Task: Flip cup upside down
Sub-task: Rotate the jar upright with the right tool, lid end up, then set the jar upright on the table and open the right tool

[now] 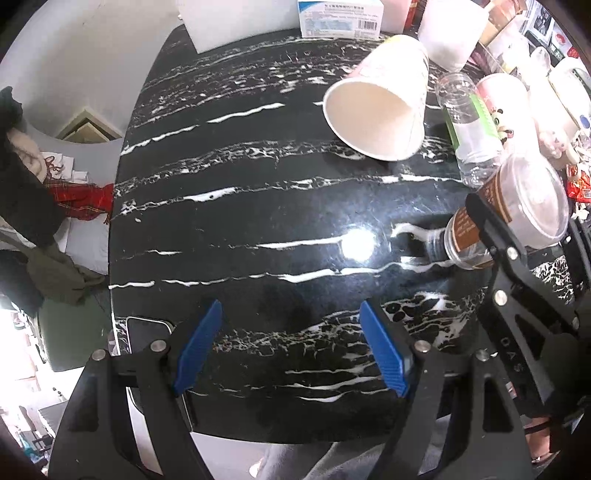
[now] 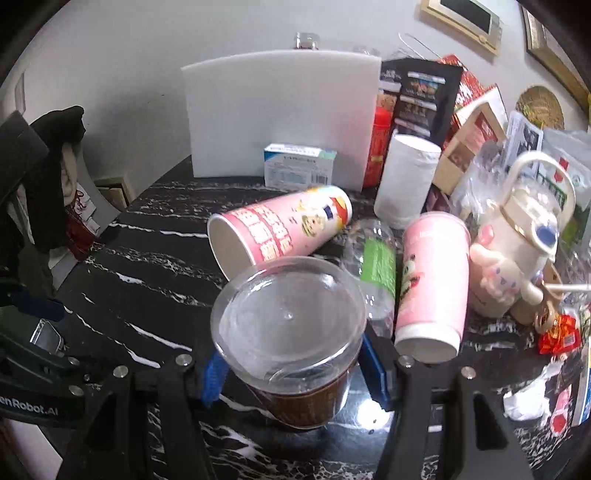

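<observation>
Legible writing first: "DAS" in pale letters on the black frame of the right gripper, seen from the left wrist camera; "enRobot.AI" on the black body of the left gripper, seen at the left edge of the right wrist view. Printed text and a barcode on the blue-and-white box at the far side of the table, too small to read. Large characters in white on the pink paper cup, lying on its side with its open mouth turned toward the cameras; cartoon figures beside them. A second pink cup standing mouth-down just right of it, also with a cartoon print. Clear bottle with a green label lying between the two pink cups. Clear plastic cup, the task's thing, clamped between the blue pads of the right gripper, tilted over the black white-veined table: transparent wall, brown sleeve with small pale lettering that stays unreadable, wide rim toward the right wrist camera, narrow base pointing down at the tabletop. Left gripper spread wide, blue pads well apart, nothing between them, low over the near edge of the table.
</observation>
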A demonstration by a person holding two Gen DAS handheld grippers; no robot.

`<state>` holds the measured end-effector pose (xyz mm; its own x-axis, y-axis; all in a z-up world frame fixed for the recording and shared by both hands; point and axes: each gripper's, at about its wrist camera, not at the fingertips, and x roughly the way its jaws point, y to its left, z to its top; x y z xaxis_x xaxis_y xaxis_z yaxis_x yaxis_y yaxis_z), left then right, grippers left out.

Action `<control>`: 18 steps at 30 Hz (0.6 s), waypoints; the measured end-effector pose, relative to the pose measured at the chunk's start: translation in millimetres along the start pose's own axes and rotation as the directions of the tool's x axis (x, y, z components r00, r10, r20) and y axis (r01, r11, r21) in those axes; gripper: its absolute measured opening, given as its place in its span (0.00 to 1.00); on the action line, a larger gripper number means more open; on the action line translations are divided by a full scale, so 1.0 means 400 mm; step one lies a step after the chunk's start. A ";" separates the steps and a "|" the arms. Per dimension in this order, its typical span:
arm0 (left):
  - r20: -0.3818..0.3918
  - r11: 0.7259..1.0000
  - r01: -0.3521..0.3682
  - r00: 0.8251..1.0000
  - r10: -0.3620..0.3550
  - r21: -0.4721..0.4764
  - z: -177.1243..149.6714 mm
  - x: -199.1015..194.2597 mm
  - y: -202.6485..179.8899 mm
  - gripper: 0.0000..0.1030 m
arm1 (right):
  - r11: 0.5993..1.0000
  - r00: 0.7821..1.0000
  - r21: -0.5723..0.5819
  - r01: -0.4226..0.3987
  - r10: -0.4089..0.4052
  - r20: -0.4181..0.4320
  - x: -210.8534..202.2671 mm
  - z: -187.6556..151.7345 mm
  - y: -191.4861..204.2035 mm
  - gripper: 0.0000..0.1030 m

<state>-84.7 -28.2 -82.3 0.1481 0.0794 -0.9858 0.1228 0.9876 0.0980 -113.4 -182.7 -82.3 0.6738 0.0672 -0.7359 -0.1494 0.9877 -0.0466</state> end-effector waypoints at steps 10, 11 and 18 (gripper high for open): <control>-0.016 0.999 -0.002 1.000 0.002 0.034 0.004 -0.005 -0.061 0.74 | 1.000 0.999 0.023 -0.008 0.009 -0.039 0.000 -0.050 -0.041 0.60; -0.016 0.999 -0.003 1.000 0.003 0.037 0.006 -0.007 -0.066 0.74 | 1.000 0.999 0.026 -0.010 0.011 -0.042 0.000 -0.054 -0.045 0.60; 0.000 0.999 -0.018 1.000 0.018 0.049 0.017 -0.036 -0.088 0.74 | 0.999 0.996 -0.001 -0.042 0.042 -0.074 -0.002 -0.046 -0.048 0.63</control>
<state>-84.5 -64.8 -70.8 0.1505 0.0975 -0.9838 0.1680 0.9781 0.1226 -124.5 -204.2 -93.4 0.6113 0.0981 -0.7853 -0.1789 0.9837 -0.0163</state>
